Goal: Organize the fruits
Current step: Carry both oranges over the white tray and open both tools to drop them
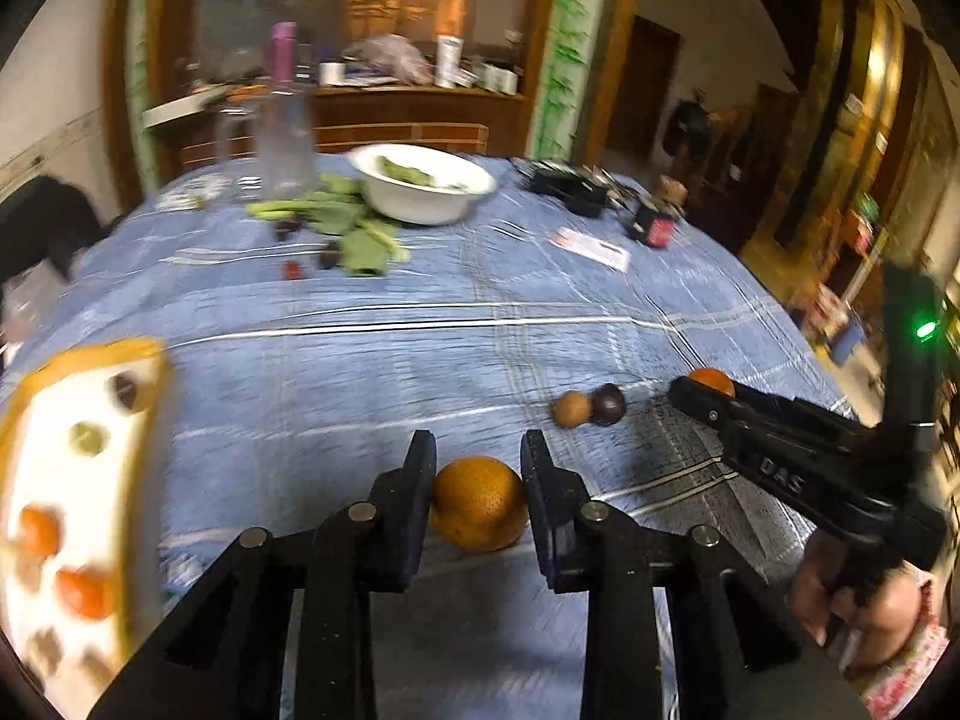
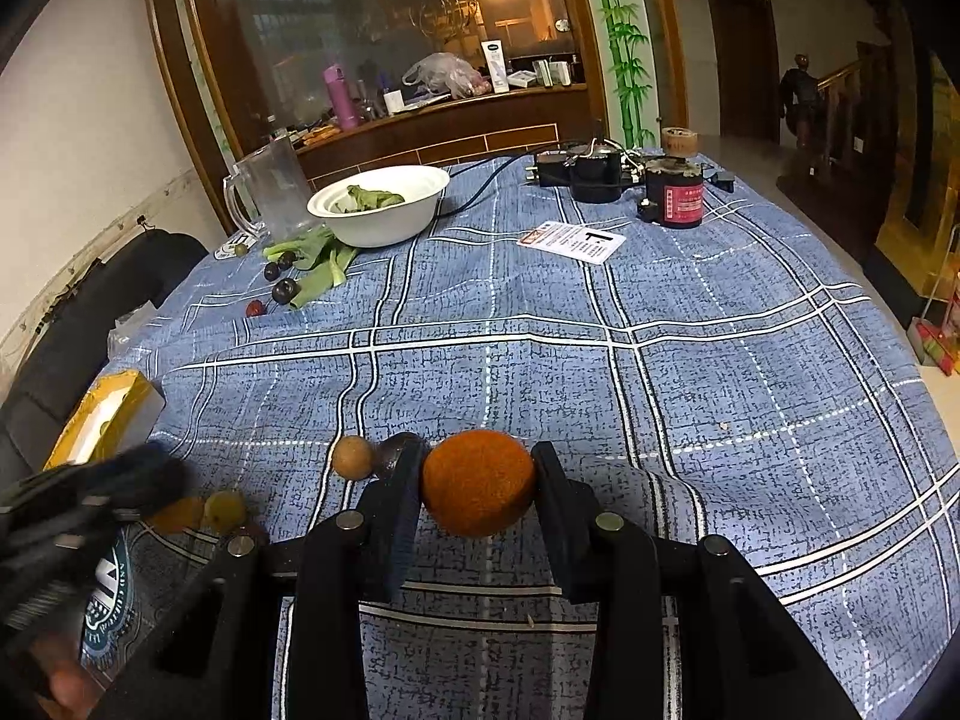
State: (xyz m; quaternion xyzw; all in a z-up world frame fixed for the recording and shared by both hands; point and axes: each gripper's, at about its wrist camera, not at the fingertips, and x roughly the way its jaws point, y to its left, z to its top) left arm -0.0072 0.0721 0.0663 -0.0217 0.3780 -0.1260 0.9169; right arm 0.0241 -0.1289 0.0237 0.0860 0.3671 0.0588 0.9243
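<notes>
My left gripper (image 1: 478,456) is shut on an orange (image 1: 479,503) just above the blue checked cloth. My right gripper (image 2: 477,453) is shut on a second, darker orange (image 2: 478,483); it also shows at the right of the left wrist view (image 1: 690,390) with that orange (image 1: 712,382) at its tips. A brown round fruit (image 2: 353,456) and a dark fruit (image 2: 393,455) lie just left of the right gripper. A yellow-rimmed white tray (image 1: 144,420) holding several small fruits sits at the left, blurred. A greenish fruit (image 2: 223,510) lies near the blurred left gripper (image 2: 108,486).
A white bowl (image 2: 384,228) with greens, loose green leaves (image 2: 312,267), dark small fruits (image 2: 283,291) and a clear jug (image 2: 270,195) stand at the far left. Black devices and a red-labelled can (image 2: 675,198) stand far right, and a paper card (image 2: 570,243) lies before them.
</notes>
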